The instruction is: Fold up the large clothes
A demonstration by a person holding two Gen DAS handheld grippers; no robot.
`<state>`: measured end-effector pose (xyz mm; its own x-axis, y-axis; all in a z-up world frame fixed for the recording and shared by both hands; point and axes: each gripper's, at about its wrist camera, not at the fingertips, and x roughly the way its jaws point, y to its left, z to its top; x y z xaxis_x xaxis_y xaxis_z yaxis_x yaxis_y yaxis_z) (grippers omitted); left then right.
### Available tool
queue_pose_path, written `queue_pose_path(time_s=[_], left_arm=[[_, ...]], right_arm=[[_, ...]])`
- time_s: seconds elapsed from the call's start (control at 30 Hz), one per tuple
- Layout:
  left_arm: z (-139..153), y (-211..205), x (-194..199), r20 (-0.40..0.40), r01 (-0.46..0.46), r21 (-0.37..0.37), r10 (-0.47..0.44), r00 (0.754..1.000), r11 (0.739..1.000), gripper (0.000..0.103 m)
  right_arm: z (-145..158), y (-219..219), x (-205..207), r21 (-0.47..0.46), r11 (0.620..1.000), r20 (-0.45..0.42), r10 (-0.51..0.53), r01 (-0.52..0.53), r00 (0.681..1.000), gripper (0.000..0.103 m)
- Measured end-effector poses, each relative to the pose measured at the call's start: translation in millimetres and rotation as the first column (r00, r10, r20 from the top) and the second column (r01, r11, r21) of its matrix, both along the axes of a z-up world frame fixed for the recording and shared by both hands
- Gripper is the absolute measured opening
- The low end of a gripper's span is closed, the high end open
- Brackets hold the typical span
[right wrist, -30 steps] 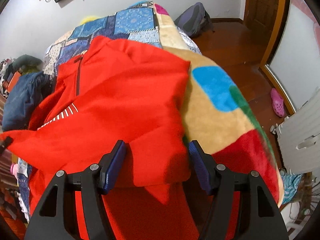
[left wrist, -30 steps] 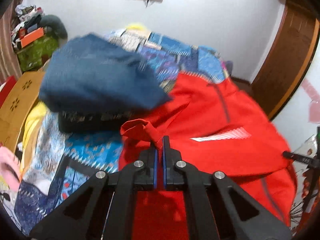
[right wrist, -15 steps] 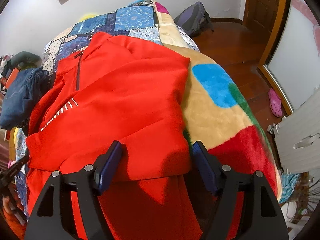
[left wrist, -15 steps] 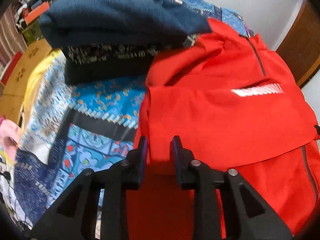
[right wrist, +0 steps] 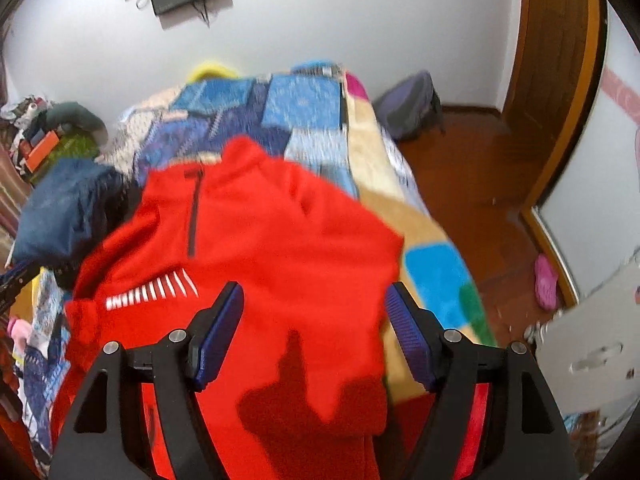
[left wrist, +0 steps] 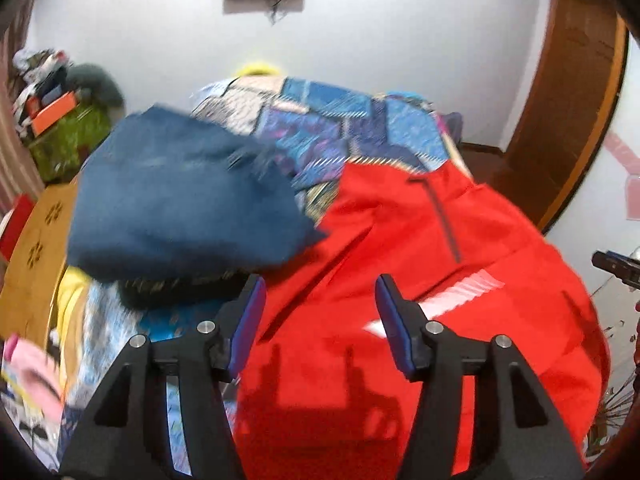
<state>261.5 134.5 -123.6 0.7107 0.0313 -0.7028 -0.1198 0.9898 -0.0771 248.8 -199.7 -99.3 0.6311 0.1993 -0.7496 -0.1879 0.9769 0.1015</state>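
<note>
I had the red top [right wrist: 248, 248] lying on the bed [right wrist: 432, 240], collar toward twelve o'clock, zip and white stripes facing up, and what looked like both sleeves already laid in across the body. My left tongs [left wrist: 320, 312] hung over its near left part, jaws opening with nothing between them; the cloth lay below, untouched. My right tongs [right wrist: 312, 328] stood wide apart over the near right part, also empty, their shadow falling on the fabric at six o'clock. At ten o'clock from the top sat a pile of folded clothes [left wrist: 180, 208], blue on top, touching or overlapping the top's left shoulder; I could not tell which. I judged the side folds done and the lengthwise fold next. That would call for bringing both tongs down to the hem, which lay below the frame edge, pinching it at each corner, and carrying it toward the collar evenly so the layers did not skew. The blue pile crowded the left shoulder and could snag the fold.
</note>
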Motion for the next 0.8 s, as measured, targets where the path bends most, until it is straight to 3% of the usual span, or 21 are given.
queue_pose_path(time_s=[0.23,0.43,0.67,0.8], left_arm=[[25,-22,55,0.035,0.115,-0.098,-0.112,0.993,0.989,0.057],[31,-31,110,0.037,0.129,-0.113,-0.125,0.991,0.985,0.059],[-3,-20,174,-0.064,0.087,-0.198,-0.102,0.993,0.976,0.059],[-37,-11,209,-0.145,0.03,-0.237,-0.066,0.987,0.971,0.059]], right_arm=[[24,15,24,0.02,0.999,0.076,0.028,-0.029,0.997,0.07],[35,37,50,0.011,0.997,0.126,0.078,-0.08,0.989,0.071],[27,58,99,0.04,0.995,0.113,0.086,-0.091,0.99,0.072],[10,65,137,0.09,0.992,0.046,0.087,-0.091,0.995,0.072]])
